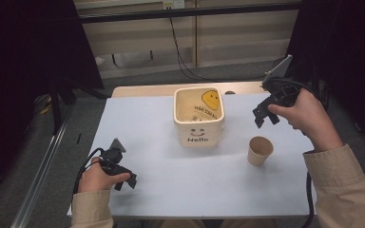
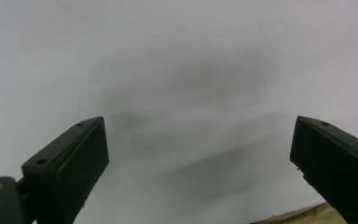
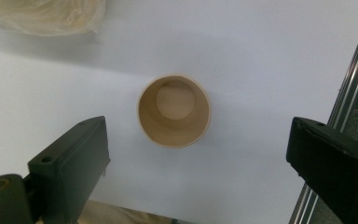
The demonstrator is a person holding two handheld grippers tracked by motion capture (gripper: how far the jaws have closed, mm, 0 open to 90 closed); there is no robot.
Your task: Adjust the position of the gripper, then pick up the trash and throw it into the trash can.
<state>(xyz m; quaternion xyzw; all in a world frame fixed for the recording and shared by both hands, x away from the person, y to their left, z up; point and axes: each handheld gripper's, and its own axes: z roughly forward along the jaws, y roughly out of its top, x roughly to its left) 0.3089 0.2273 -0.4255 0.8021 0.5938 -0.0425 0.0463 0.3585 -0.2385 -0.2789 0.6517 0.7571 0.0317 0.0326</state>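
A brown paper cup (image 1: 260,150) stands upright and empty on the white table (image 1: 171,185), right of centre. My right gripper (image 1: 265,115) hangs in the air above and behind it, open, looking straight down into the cup (image 3: 174,110). A cream square container (image 1: 198,116) with a smiley face and "Hello" on it stands at mid table. My left gripper (image 1: 125,181) rests low near the front left of the table, open, with bare table (image 2: 177,70) between its jaws.
The table's right edge and a metal rail (image 3: 349,88) run beside the cup in the right gripper view. A corner of the cream container (image 3: 42,16) sits at that view's top left. Dark curtains flank the table; cables hang at the back wall.
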